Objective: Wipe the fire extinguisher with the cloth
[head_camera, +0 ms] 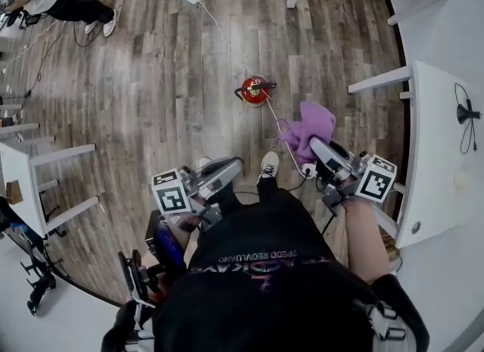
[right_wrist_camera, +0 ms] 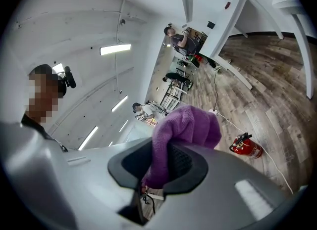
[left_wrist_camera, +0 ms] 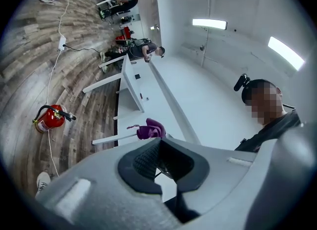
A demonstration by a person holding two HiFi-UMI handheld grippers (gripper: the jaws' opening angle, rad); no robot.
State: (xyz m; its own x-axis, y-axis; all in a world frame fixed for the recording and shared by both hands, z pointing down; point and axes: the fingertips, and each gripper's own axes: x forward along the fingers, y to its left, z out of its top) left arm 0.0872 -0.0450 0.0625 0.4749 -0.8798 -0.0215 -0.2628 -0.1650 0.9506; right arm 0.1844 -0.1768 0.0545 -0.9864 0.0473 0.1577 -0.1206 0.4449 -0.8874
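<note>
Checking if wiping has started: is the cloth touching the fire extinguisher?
Apart. The right gripper view shows the cloth clamped in the right gripper, with bare floor between it and the fire extinguisher.

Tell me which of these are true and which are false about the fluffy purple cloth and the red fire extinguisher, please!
1. The fluffy purple cloth is pinched in the right gripper's jaws. True.
2. The red metal fire extinguisher sits on a chair. False: it sits on the wooden plank floor.
3. The left gripper holds a sponge. False: its jaws are shut on nothing.
4. The cloth touches the extinguisher. False: they are apart.
5. A thin white cable runs across the floor by the extinguisher. True.
</note>
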